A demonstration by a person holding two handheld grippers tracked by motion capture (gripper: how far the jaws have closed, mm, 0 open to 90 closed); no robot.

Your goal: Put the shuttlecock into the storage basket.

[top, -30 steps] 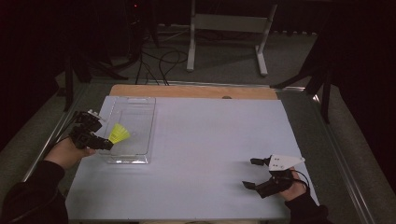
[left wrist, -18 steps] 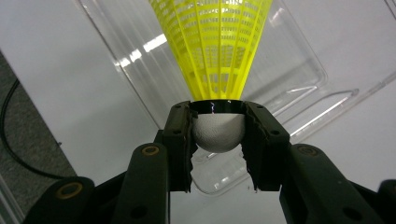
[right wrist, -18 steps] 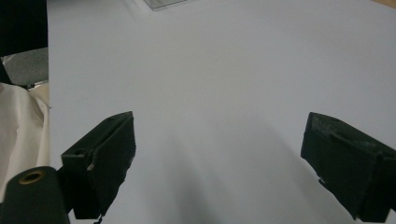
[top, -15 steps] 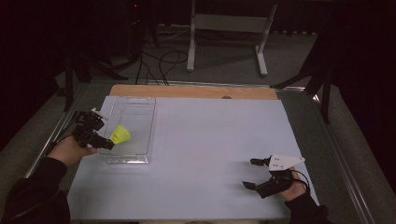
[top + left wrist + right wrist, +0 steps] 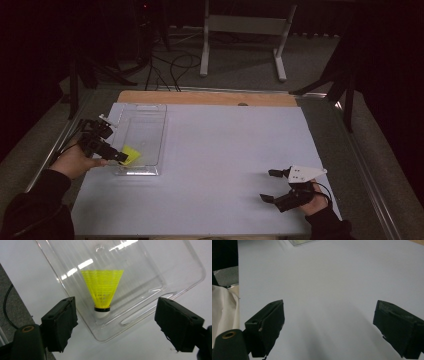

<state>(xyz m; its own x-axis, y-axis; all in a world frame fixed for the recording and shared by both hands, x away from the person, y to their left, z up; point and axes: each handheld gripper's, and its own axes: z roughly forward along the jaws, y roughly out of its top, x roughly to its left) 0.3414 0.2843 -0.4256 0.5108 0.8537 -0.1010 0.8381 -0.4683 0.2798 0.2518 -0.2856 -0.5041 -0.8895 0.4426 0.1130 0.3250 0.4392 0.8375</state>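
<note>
Left gripper (image 5: 115,325): jaws wide, holding nothing. The shuttlecock (image 5: 103,291) lies in the tray (image 5: 155,277) just past them, white cork end toward you and close to the tray's near wall, yellow skirt fanning away. From above, that gripper (image 5: 111,152) sits at the tray's (image 5: 150,112) near-left corner, close to the desk's (image 5: 225,150) left edge.

Risks from here, as I judge them:
- Your jaws straddle the tray's corner, not just the shuttlecock. Close now and one pad may catch the rim, so the light tray would tip or slide off toward the left edge.
- The cork is small and round. Pinch it off-centre and it will likely squirt out and roll inside the tray.
- Grab the skirt instead and the thin mesh may crush or spring out of the grip.
- The tray is clear and throws glare, so depth is hard to read in the left gripper view. You could hit the wall before reaching the cork.
- Nothing pins the tray down, so any push can move it.

Right gripper (image 5: 272,186): jaws also wide, empty, over bare desk near the right of the near edge, well apart from the tray. In its own view (image 5: 327,327) there's just desk between the jaws. It's too far off to steady the tray.
</note>
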